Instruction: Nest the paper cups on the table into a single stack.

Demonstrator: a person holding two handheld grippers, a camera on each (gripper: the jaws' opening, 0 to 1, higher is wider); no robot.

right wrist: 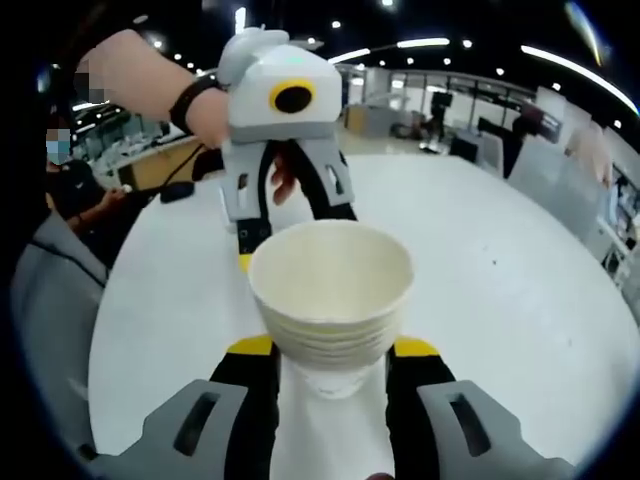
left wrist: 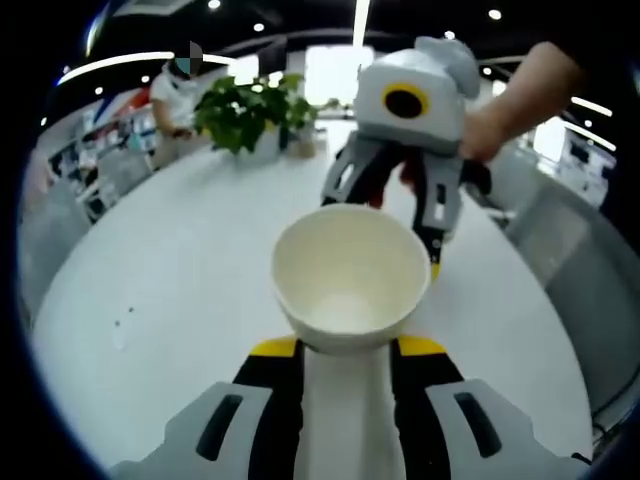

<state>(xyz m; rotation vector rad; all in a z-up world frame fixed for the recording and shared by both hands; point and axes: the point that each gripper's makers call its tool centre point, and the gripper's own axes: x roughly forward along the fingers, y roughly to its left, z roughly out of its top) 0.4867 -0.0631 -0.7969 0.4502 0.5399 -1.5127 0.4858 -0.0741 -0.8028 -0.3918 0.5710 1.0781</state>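
Left claw (left wrist: 345, 350): jaws are closing on a single paper cup (left wrist: 350, 275), holding it above the white table (left wrist: 180, 270)
Right claw (right wrist: 330, 350): jaws are gripping a nested cup stack (right wrist: 332, 295), hovering over the table's middle

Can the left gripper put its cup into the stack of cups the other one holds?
Probably yes: the left gripper holds a single cup, the stack is open-topped, and nothing lies between.

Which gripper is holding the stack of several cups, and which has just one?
The right gripper holds the stack: several nested rims show below its top. The left gripper holds a single cup with a smooth wall.
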